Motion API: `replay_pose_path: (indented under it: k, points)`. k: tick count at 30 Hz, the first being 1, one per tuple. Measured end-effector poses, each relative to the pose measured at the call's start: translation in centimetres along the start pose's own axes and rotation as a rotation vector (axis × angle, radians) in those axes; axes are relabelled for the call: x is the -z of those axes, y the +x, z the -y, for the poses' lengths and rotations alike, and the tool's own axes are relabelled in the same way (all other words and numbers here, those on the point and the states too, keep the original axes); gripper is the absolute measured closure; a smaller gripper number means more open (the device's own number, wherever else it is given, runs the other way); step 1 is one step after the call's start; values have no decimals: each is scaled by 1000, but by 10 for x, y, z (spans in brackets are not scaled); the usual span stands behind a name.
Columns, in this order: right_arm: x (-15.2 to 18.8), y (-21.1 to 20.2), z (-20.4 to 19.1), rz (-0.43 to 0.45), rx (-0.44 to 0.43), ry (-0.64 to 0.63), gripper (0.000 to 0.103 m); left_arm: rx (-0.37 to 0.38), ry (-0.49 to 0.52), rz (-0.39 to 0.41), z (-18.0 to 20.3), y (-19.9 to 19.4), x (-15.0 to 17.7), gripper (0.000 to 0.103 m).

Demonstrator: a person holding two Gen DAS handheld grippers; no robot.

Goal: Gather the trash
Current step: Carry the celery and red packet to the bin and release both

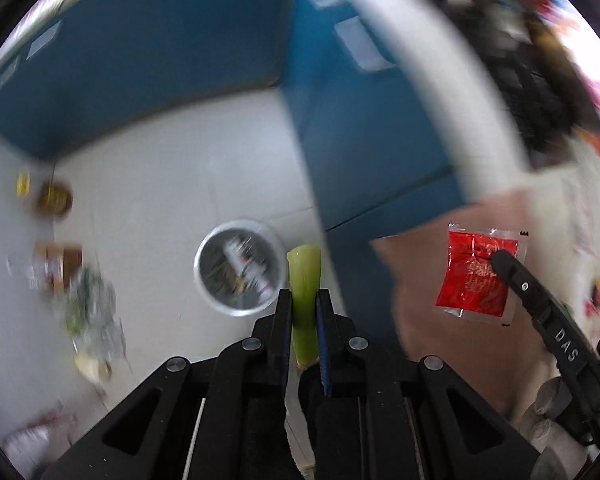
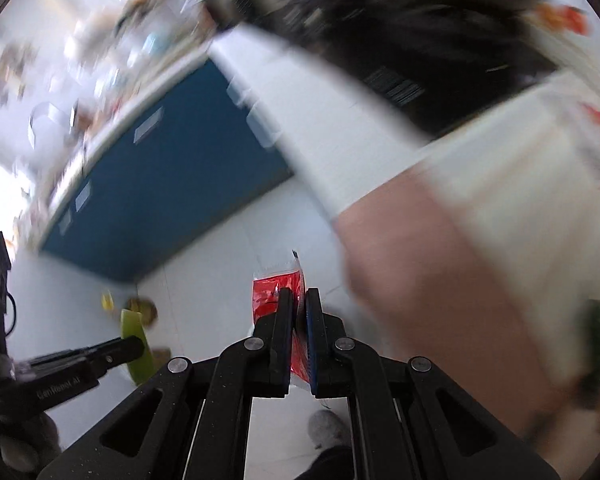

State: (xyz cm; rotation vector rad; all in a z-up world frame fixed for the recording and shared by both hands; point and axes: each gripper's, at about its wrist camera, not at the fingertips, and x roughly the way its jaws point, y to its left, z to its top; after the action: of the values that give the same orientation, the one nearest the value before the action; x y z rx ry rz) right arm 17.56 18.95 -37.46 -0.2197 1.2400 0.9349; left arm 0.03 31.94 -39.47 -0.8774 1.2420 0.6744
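My left gripper is shut on a pale green vegetable stalk, held up in the air. Below it on the white floor stands a round trash bin with clear liner and trash inside. My right gripper is shut on a red sauce packet. The packet also shows in the left wrist view, at the right, pinched by the right gripper. The stalk and the left gripper show at the lower left of the right wrist view.
Blue cabinet fronts with a white counter edge run above the floor. Scraps and litter lie on the floor at the left. A brown blurred object lies near the cabinet. The view is motion-blurred.
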Motion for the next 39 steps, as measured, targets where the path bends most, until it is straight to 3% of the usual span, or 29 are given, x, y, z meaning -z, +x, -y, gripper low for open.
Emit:
replay_pose_path:
  k: [5, 11, 16, 18, 19, 20, 21, 22, 23, 24, 25, 31, 34, 37, 39]
  points:
    - [48, 158, -42, -182, 9, -107, 97, -24, -141, -97, -90, 112, 8, 94]
    - [101, 335, -43, -360, 16, -183, 97, -18, -233, -182, -156, 254, 13, 94]
    - [121, 421, -30, -463, 0, -181, 96, 3, -278, -236, -185, 312, 16, 87]
    - [124, 438, -24, -488, 24, -194, 89, 0, -288, -256, -191, 321, 17, 87]
    - [125, 439, -21, -493, 30, -189, 81, -7, -293, -250, -187, 318, 16, 86]
    - [123, 437, -20, -489, 32, -181, 61, -13, -295, -243, -189, 313, 17, 86]
    - [122, 430, -16, -483, 9, -161, 51, -13, -301, -233, -191, 305, 19, 84]
    - [121, 422, -15, -481, 5, -154, 51, -22, -303, -223, -191, 296, 20, 73]
    - [120, 413, -15, -476, 17, -156, 51, -41, -295, -209, -190, 285, 19, 60]
    - [117, 401, -15, -467, 15, -153, 51, -52, -286, -198, -188, 273, 19, 23]
    - [114, 383, -16, -455, 17, -153, 51, -60, -280, -182, -186, 258, 20, 2]
    - [89, 268, -34, -360, 60, -141, 42, -95, -263, -108, -178, 164, 25, 2]
    - [74, 194, -46, -298, 63, -129, 26, -119, -241, -52, -168, 105, 31, 2]
    - [59, 123, -60, -234, 65, -126, 20, -164, -176, 47, -144, 31, 38, 2]
    - [50, 77, -67, -175, 75, -132, 8, -185, -122, 128, -125, -14, 42, 0]
